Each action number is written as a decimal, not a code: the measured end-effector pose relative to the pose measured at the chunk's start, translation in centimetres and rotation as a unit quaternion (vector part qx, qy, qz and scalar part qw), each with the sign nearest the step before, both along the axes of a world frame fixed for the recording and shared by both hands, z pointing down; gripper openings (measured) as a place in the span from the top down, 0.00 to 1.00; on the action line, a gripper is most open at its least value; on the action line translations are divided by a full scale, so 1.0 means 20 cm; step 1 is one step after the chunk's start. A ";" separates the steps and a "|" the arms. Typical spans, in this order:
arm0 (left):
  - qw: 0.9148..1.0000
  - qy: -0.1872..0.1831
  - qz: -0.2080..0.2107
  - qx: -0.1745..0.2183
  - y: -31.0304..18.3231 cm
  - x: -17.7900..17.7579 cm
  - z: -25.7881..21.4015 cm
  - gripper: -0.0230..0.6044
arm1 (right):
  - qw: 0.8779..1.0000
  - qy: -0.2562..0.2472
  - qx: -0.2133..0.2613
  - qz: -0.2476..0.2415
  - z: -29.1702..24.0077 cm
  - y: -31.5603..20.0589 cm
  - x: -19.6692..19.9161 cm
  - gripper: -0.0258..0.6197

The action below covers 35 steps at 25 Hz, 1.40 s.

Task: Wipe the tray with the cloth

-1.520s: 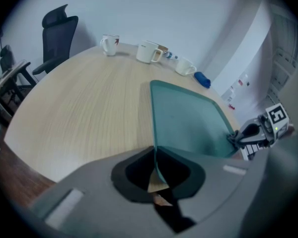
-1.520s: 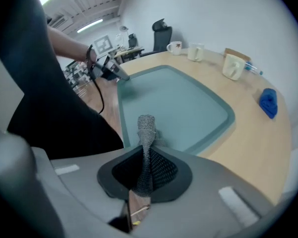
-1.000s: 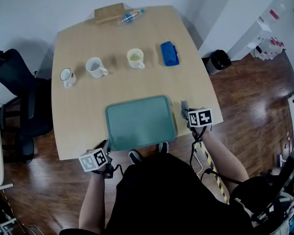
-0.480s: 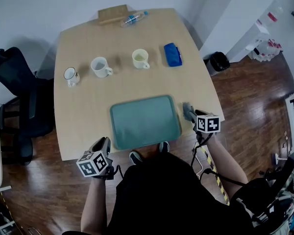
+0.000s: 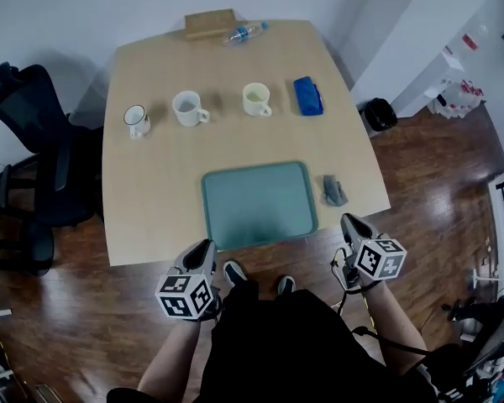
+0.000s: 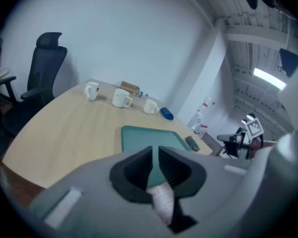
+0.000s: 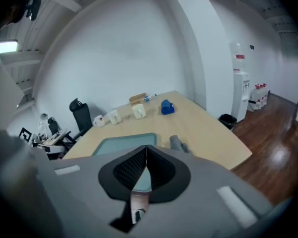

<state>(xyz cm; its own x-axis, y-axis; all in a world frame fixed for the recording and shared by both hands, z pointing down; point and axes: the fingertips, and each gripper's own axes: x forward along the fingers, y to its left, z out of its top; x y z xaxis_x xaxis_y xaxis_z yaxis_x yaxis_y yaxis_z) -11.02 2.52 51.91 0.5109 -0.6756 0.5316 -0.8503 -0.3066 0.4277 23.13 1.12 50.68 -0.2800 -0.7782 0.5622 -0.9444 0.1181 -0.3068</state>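
- The small crumpled grey cloth (image 5: 334,190) lies on the pale wooden table (image 5: 168,162), just beside the right rim of the flat teal plastic tray (image 5: 259,204). It is not on the tray, and a strip of bare wood shows between the two.
- The cloth's long axis runs roughly away from the person, close to parallel with the tray's right edge.
- The right gripper (image 5: 350,223) hangs off the near table edge over the floor, its jaws pressed together with nothing between them. The cloth sits ahead of it on the table — in the right gripper view, a little to the right of the line its jaws point along.
- The left gripper (image 5: 203,254) is also short of the table edge, near the tray's near left corner. Its jaws are drawn to a thin slit and hold nothing; the whole tray lies between it and the cloth.
- Judgement: the right gripper is clearly the nearer one. It would need to open, then reach forward and slightly right, closing across the cloth's short width — the wiping has not begun.
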 end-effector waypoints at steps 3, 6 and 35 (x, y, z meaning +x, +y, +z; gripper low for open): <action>1.000 0.000 -0.001 0.026 0.14 0.12 -0.12 0.90 | 0.998 -0.036 0.032 -0.032 -0.09 0.09 -0.13 0.95; 0.999 -0.005 -0.001 0.047 0.30 0.27 -0.22 0.91 | 0.994 -0.055 0.059 -0.068 -0.15 0.23 -0.21 0.95; 0.990 -0.019 0.013 0.136 0.85 0.33 -0.48 0.95 | 0.980 -0.008 0.172 -0.100 -0.50 0.75 -0.40 0.95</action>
<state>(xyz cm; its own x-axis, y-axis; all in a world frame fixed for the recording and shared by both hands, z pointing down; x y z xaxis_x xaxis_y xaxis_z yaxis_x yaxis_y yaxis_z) -4.32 19.48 42.32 0.5139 -0.7829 0.3506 -0.8541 -0.4290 0.2940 15.13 16.10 40.62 -0.4529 -0.8498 0.2696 -0.8871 0.3994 -0.2314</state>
